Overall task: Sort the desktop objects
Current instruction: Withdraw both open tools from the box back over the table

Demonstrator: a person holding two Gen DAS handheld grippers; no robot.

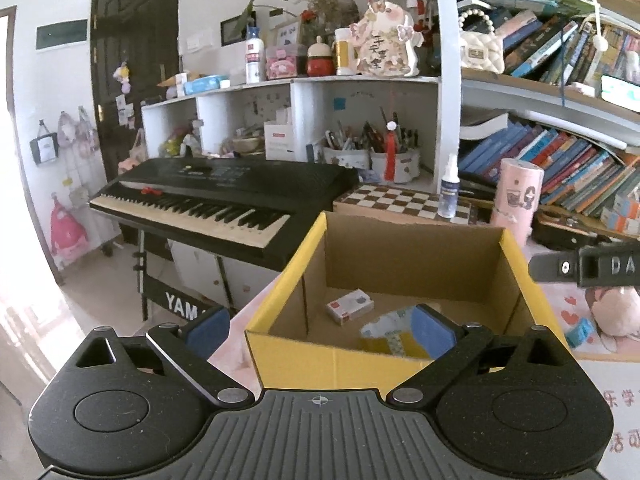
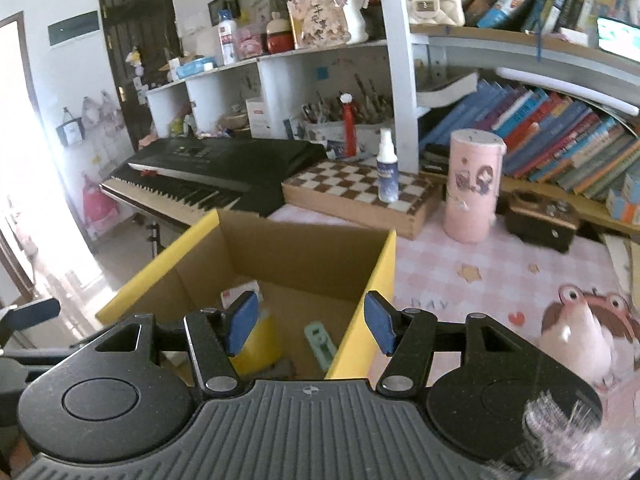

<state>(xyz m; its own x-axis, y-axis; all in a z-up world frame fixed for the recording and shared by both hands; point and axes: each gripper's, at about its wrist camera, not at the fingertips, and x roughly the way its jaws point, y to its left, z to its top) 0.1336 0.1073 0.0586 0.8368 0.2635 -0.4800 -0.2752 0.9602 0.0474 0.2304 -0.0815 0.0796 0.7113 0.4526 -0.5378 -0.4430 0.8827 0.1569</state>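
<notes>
A yellow cardboard box [image 1: 332, 364] [image 2: 376, 280] stands open on the pink desk mat. Inside it lie a small white and red carton [image 1: 349, 306] [image 2: 234, 295], a patterned packet [image 1: 386, 326], a yellow item [image 2: 260, 346] and a pale green tool [image 2: 320, 344]. My left gripper [image 1: 320, 332] hovers at the box's near wall, open wide, with nothing between its blue pads [image 1: 432, 330]. My right gripper [image 2: 310, 322] is over the box's right near corner, open and empty. One finger of the right gripper [image 1: 584, 270] shows at the right edge of the left wrist view.
Behind the box are a black keyboard [image 1: 224, 196] [image 2: 208, 176], a chessboard [image 2: 356, 192] with a spray bottle [image 2: 387, 172], a pink cylinder tin [image 2: 472, 184] and a dark wooden box [image 2: 540, 220]. Bookshelves [image 2: 560, 140] fill the right. A pink plush toy [image 2: 576, 332] lies on the mat.
</notes>
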